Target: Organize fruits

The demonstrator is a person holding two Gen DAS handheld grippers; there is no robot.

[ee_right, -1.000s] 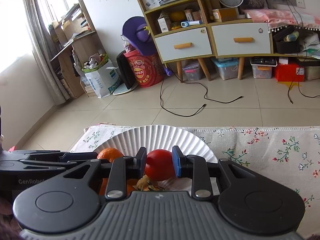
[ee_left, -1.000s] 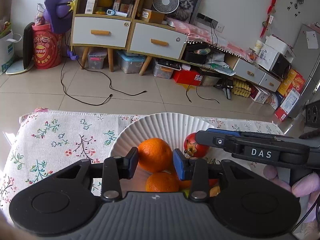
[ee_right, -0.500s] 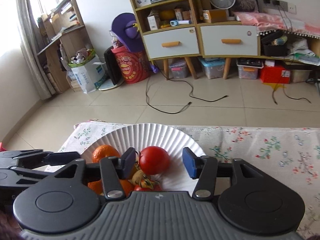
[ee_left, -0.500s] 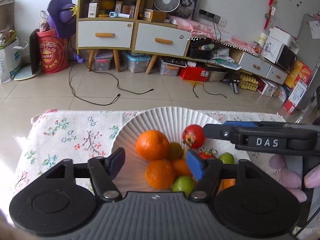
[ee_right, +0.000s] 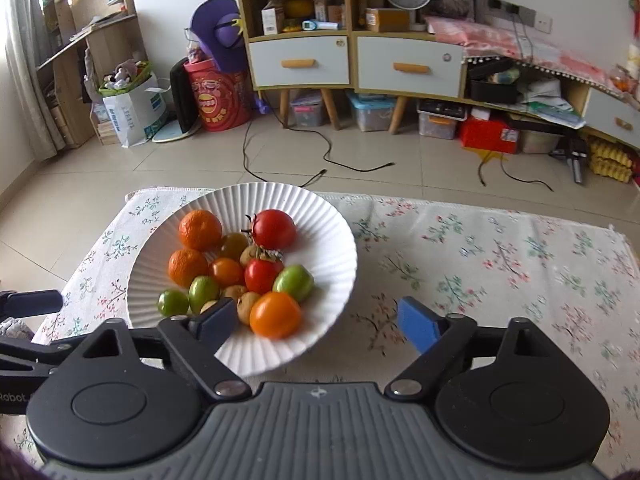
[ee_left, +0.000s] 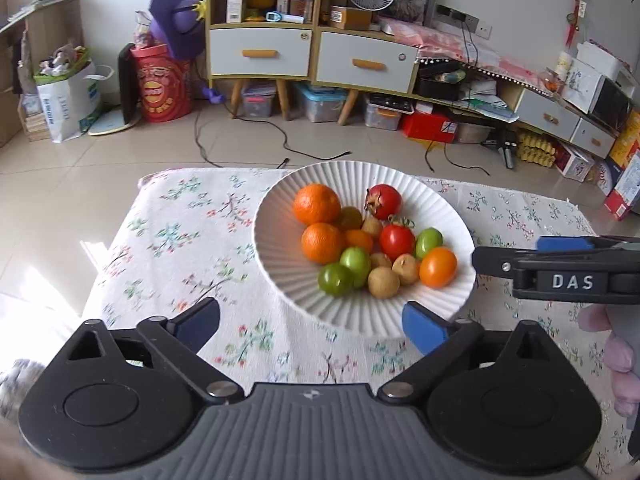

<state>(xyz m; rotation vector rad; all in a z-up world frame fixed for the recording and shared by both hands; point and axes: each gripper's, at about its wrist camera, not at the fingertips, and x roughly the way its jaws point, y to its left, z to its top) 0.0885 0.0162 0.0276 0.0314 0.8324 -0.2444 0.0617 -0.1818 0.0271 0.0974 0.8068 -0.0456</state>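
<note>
Fruits (ee_left: 362, 244) lie heaped in the white ribbed plate (ee_left: 280, 276) on the floral tablecloth (ee_left: 180, 240); the left gripper (ee_left: 310, 326) hangs near the plate's rim, jaws opening, nothing between them; the right gripper (ee_right: 316, 320) likewise spreads empty over the plate's near edge.

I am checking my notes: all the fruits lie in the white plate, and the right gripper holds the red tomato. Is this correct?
Not quite. The right gripper holds nothing; its jaws are opening, with nothing gripped between them. The red tomato lies in the white plate with the other fruits, as the right wrist view shows.
</note>
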